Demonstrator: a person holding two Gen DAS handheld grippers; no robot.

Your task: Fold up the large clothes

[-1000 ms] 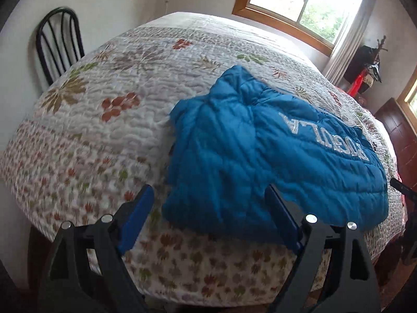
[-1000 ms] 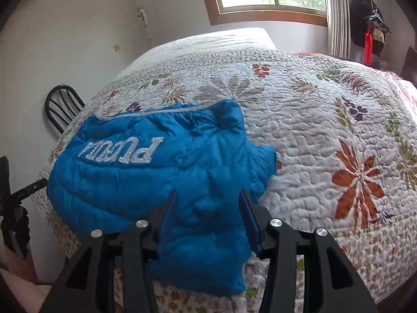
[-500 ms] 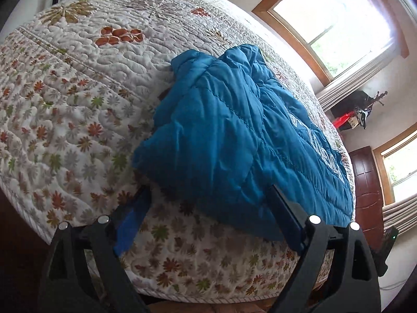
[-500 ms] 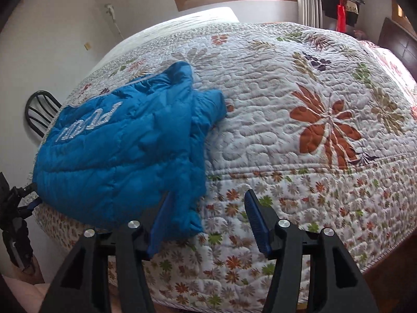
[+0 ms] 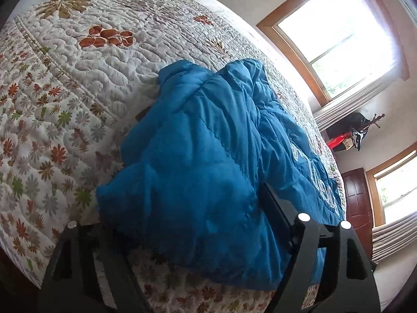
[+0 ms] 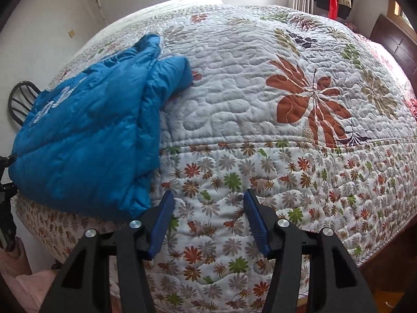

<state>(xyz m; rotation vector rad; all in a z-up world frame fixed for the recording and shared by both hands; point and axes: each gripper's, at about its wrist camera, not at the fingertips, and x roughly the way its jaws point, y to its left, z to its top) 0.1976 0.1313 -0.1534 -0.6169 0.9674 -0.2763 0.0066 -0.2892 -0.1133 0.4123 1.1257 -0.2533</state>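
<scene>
We see the left gripper closing around the blue jacket's sleeve; right gripper half-wide, empty, above the quilt.

Slightly glossy puffy blue jacket on matt stitched cloth quilt.

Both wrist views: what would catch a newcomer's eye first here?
The bright blue quilted puffer jacket lies crumpled at the near edge of the white floral quilted bedspread. The left gripper is closing, with the jacket's hem bulging between its fingers. The right gripper is open over bare quilt just beside the jacket.
</scene>
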